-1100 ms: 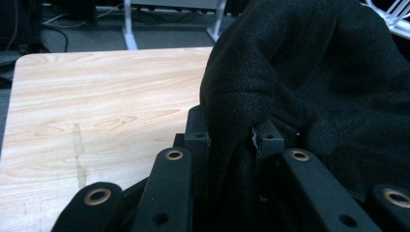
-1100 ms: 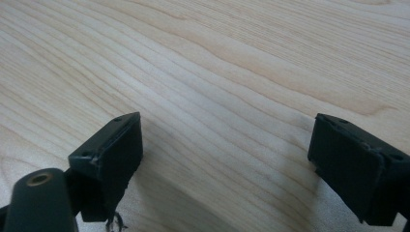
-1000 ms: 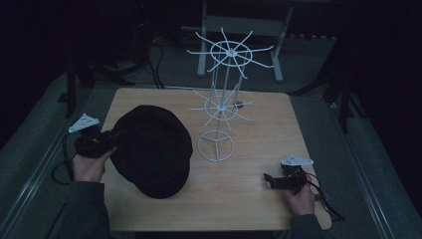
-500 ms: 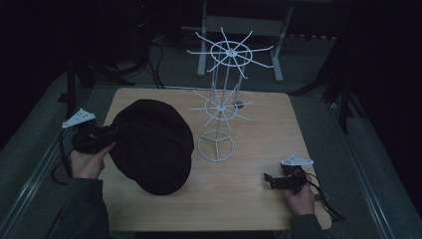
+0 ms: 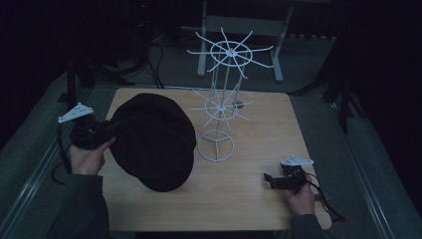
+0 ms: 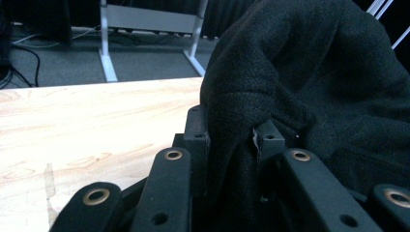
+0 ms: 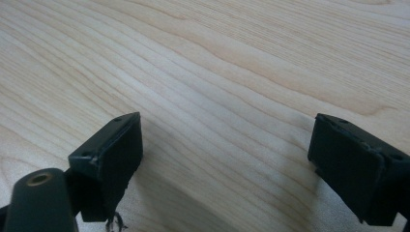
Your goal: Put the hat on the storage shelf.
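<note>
My left gripper (image 6: 231,145) is clamped on a fold of the black cap (image 5: 152,142), at the cap's left edge as the high view shows it. In the left gripper view the cloth bunches thick between my jaws and bulges up over them. The cap sits on the left part of the table (image 5: 259,199), with its far edge near the base of the white wire rack (image 5: 219,119) and not touching it as far as I can tell.

I judge the cap soft and light: woven cloth that creases where I pinch it and will sag and droop from a single hold. It is not fragile, and the rough weave should not slip. A pinch on a gathered edge fold, as I have now, seems the right hold; the loose crown would only stretch and drag.

My right gripper (image 7: 225,164) rests low over bare wood near the table's right front corner, jaws wide apart with nothing between them.

There are no containers on the table. The rack's spokes are bare, nothing hanging on either tier.
</note>
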Motion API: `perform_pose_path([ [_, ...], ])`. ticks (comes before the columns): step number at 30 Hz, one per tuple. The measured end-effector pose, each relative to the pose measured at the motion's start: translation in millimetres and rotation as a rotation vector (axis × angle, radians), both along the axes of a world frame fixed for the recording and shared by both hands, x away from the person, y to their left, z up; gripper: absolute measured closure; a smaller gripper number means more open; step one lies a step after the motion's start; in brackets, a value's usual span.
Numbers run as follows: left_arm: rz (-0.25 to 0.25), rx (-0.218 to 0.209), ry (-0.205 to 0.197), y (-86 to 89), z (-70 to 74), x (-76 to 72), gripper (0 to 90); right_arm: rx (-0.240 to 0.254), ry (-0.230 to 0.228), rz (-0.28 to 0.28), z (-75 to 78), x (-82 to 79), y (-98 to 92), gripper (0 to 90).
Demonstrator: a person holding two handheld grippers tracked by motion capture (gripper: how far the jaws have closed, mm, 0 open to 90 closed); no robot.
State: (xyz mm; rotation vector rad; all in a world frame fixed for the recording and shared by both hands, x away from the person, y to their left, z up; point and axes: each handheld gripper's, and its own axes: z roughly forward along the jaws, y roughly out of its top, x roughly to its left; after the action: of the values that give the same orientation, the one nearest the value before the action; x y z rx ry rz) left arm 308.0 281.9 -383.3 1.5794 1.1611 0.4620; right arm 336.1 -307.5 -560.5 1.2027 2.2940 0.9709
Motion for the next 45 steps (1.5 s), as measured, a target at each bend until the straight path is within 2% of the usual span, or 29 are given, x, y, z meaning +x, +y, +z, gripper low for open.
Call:
perform_pose_path([
  [17, -0.038, -0.024, -0.044, -5.6, 22.4, 3.2, 74.8, 0.0, 0.0, 0.0, 0.0, 0.0, 0.0, 12.1],
  [45, -0.078, -0.065, -0.086, -6.3, 44.7, 4.9, 74.7, 0.0, 0.0, 0.0, 0.0, 0.0, 0.0, 12.1],
])
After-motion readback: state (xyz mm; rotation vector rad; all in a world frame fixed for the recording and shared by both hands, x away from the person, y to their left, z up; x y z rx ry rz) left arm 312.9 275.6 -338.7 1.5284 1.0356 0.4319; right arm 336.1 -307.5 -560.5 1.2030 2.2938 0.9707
